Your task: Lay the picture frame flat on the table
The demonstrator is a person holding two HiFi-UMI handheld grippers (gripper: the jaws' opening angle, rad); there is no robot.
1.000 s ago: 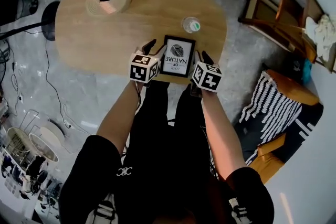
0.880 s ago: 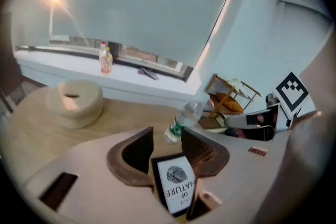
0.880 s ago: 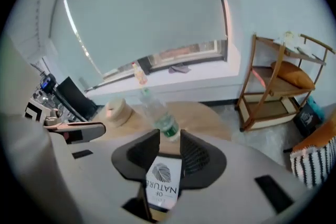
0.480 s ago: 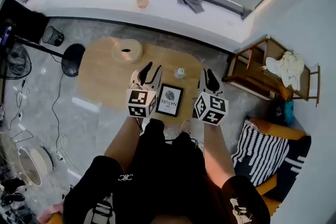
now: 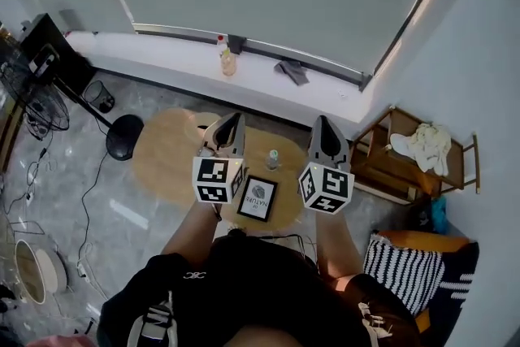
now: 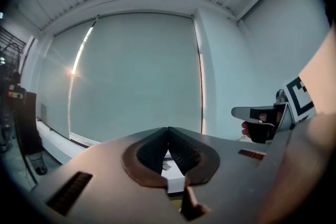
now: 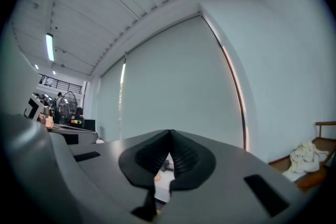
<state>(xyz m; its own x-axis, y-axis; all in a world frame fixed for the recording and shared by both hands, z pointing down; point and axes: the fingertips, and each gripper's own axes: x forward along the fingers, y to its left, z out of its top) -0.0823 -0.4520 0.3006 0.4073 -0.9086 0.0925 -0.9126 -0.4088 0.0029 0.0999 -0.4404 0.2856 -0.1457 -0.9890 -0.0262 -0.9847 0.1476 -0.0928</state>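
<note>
My L gripper (image 6: 168,129) is up off the table, jaws pressed together w/ nothing between them. Its view looks at a pale roller blind & ribbed ceiling. My R gripper (image 7: 169,132) is the same: jaws together, empty, facing the blind & a plain wall.

In head view both grippers point to 12 o'clock. L sits at approx 11 o'clock of the frame & R at 1 o'clock, and neither touches it.

The black rectangular picture frame w/ white print (image 5: 257,198) lies face up on the light oval wooden table (image 5: 162,162). It's at the table's 6 o'clock edge, nearest me, showing between the two marker cubes, and it looks flat.

A small clear bottle (image 5: 273,159) stands at 12 o'clock of the frame, near but apart.

Beyond the table at 12 o'clock runs a white window ledge (image 5: 162,45) w/ a grey cloth (image 5: 292,71) on it. A wooden shelf unit (image 5: 382,171) is at 3 o'clock of the table, w/ a white crumpled cloth (image 5: 422,146) on it. A black round stand base (image 5: 123,136) sits on the floor at the table's 9 o'clock. A black & white striped cushion (image 5: 404,260) is at approx 4 o'clock.
</note>
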